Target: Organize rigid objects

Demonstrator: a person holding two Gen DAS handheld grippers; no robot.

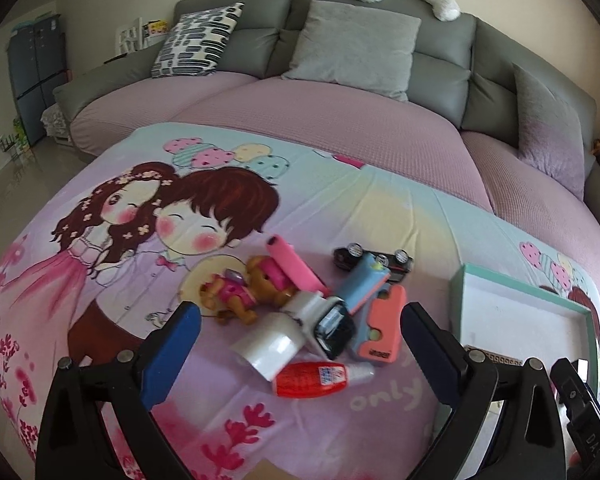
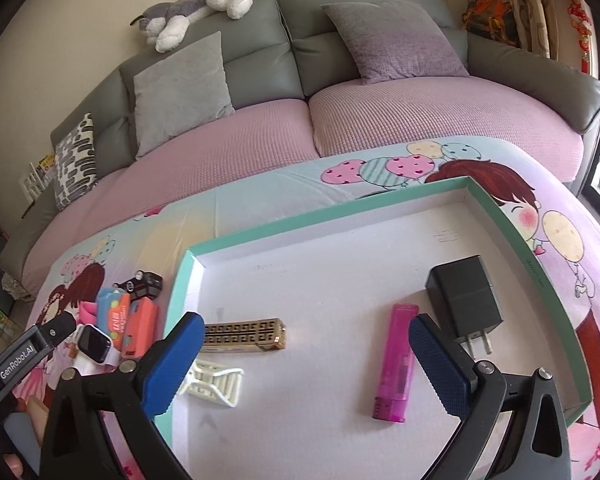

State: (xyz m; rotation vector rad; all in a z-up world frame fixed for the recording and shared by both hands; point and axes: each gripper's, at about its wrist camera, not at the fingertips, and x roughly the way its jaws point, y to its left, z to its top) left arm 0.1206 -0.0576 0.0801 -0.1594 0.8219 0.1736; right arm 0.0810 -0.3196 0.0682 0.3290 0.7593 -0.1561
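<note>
Both right gripper (image 2: 306, 360) fingers straddle the purple lighter (image 2: 396, 360), untouched.

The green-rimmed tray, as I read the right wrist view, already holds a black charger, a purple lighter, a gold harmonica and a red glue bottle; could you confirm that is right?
Not quite: the red glue bottle is not in the green-rimmed tray; the left wrist view shows it lying on the bedsheet with the unsorted pile. The black charger, purple lighter and gold harmonica are in the tray, along with a white clip, as the right wrist view shows.

Black claw (image 2: 304, 364), blue textured pads (image 2: 440, 364)
</note>
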